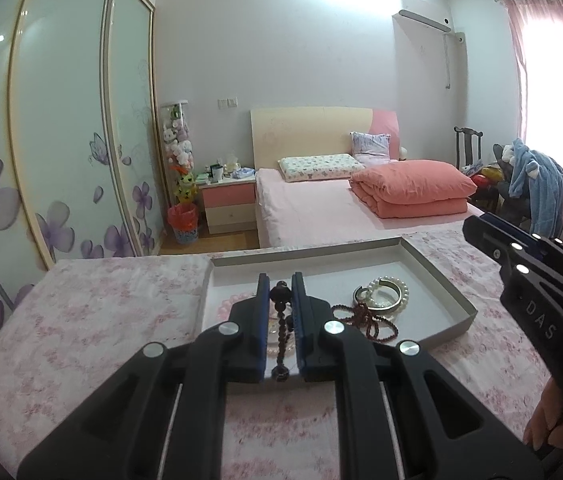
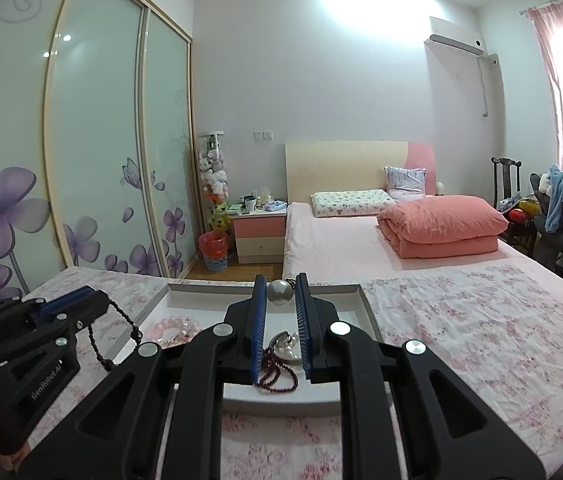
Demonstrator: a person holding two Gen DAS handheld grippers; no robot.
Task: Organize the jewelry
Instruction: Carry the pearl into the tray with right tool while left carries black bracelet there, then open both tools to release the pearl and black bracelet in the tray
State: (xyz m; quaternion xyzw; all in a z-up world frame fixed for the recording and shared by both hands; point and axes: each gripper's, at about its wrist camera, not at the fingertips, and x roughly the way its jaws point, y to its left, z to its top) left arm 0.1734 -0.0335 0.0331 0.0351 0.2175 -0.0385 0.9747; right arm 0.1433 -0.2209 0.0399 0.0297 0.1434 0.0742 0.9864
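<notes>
A dark bead string (image 1: 280, 322) is clamped in the left gripper (image 1: 280, 285) above the tray (image 1: 433, 276). A silver ball (image 2: 280, 291) is pinched by the right gripper (image 2: 280, 285) over the tray's far edge.
</notes>
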